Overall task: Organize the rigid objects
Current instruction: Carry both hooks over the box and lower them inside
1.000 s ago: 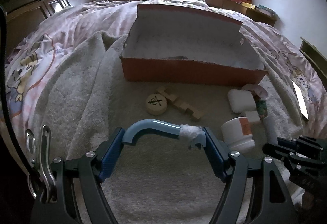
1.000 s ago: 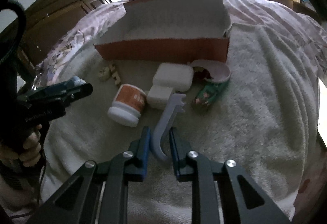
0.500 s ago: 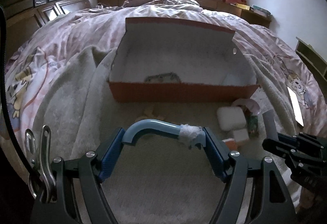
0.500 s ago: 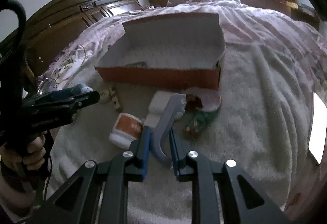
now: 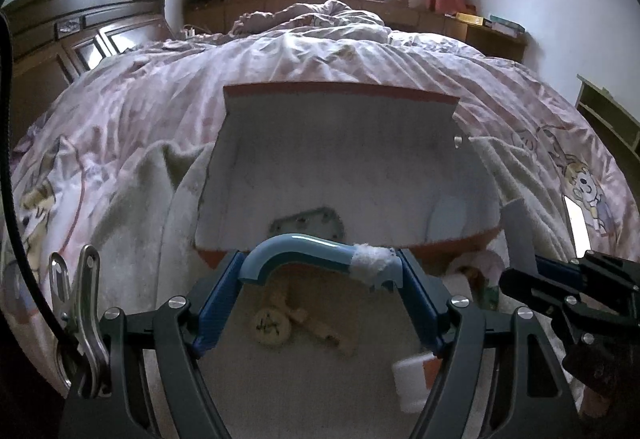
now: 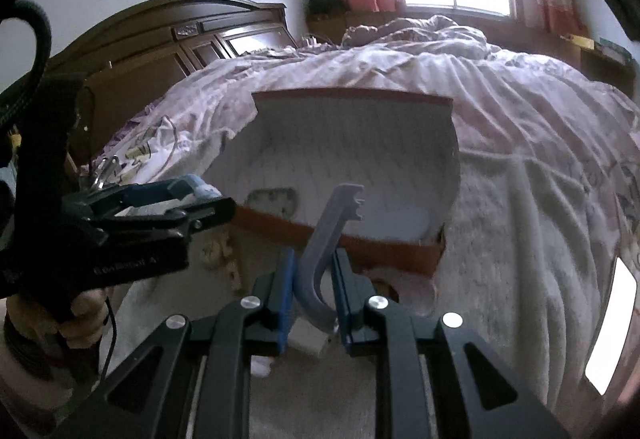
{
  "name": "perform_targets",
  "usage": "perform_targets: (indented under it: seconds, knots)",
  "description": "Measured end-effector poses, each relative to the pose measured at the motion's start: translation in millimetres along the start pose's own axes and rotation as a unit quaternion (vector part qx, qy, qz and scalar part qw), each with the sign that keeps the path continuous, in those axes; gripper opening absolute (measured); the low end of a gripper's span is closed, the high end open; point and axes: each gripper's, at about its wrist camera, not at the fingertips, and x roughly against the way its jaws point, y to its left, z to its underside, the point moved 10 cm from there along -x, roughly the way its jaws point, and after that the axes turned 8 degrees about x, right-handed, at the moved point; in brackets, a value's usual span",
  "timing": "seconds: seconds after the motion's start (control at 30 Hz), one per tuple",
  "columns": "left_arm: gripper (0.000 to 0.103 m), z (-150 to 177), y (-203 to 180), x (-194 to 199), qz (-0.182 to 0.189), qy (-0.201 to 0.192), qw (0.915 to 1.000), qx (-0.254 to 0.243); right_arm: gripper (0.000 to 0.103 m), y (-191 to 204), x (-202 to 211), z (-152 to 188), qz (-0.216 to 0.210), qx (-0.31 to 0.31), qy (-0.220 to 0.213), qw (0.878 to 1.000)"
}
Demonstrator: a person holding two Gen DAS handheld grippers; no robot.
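Note:
My left gripper (image 5: 320,259) is shut on a light-blue curved piece (image 5: 296,245) with white wrap at one end, held crosswise between wide-set jaws. It hangs just before the near wall of the orange box (image 5: 340,159), whose inside is white. My right gripper (image 6: 314,259) is shut on a grey hooked piece (image 6: 332,219) that sticks up and forward over the box's near wall (image 6: 384,251). Each gripper shows in the other's view: the right gripper (image 5: 520,279) at the right edge, the left gripper (image 6: 200,207) on the left with a hand below it.
Inside the box lie a flat grey part (image 5: 308,225) and a white oval thing (image 5: 446,215). On the towel below are a round wooden disc (image 5: 270,325), wooden blocks (image 5: 324,331) and a white jar (image 5: 414,375). The headboard (image 6: 160,39) stands left; rumpled bedding lies beyond.
Both grippers have risen and come closer to the box, each keeping its piece. The loose things on the towel have slid down in the views, and the box's inside shows more.

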Motion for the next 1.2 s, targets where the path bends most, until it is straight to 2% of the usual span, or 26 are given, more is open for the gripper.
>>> perform_targets:
  seconds: [0.6,1.03,1.2]
  knots:
    - [0.077,-34,-5,-52,-0.01,0.014,0.9998,-0.01,0.019,-25,-45,-30,-0.004,-0.005,0.006,1.0]
    - [0.077,-34,4,-98,-0.015,0.048,0.9987,0.003,0.019,-45,-84,-35,0.005,-0.008,0.023,1.0]
    - [0.077,-36,7,-107,-0.019,0.049,0.9986,0.002,0.019,-50,-92,-34,0.009,-0.011,0.029,0.999]
